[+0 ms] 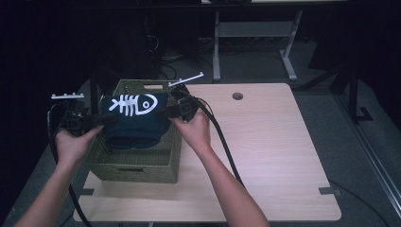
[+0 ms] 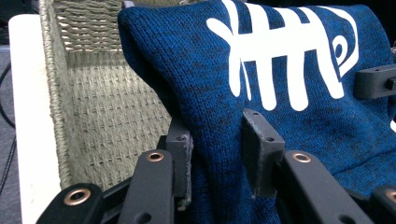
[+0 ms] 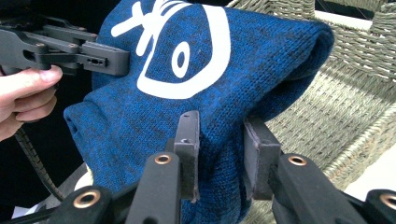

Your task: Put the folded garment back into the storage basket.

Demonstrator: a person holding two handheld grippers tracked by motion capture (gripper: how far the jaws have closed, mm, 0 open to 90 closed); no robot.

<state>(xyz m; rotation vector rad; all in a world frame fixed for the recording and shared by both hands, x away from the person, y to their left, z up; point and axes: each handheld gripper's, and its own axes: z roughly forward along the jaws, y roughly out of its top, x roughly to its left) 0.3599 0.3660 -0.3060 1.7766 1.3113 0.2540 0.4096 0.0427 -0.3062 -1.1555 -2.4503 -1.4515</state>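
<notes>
1. Folded blue knitted garment with a white fish-skeleton print (image 1: 135, 118) hung above the green woven rectangular basket (image 1: 137, 165), which sat at 9 o'clock on the pale wooden table (image 1: 265, 156).
2. Left gripper (image 2: 217, 149) was clamped on a fold at the garment's 9 o'clock edge, jaws narrowed onto knit.
3. Right gripper (image 3: 219, 154) pinched the 3 o'clock edge likewise.
4. Judged step: either lowering into or lifting from the basket; could not tell which.
5. To do it well: keep both grippers level and evenly spaced so the fold holds; keep the sagging 6 o'clock hem off the basket rim.
</notes>
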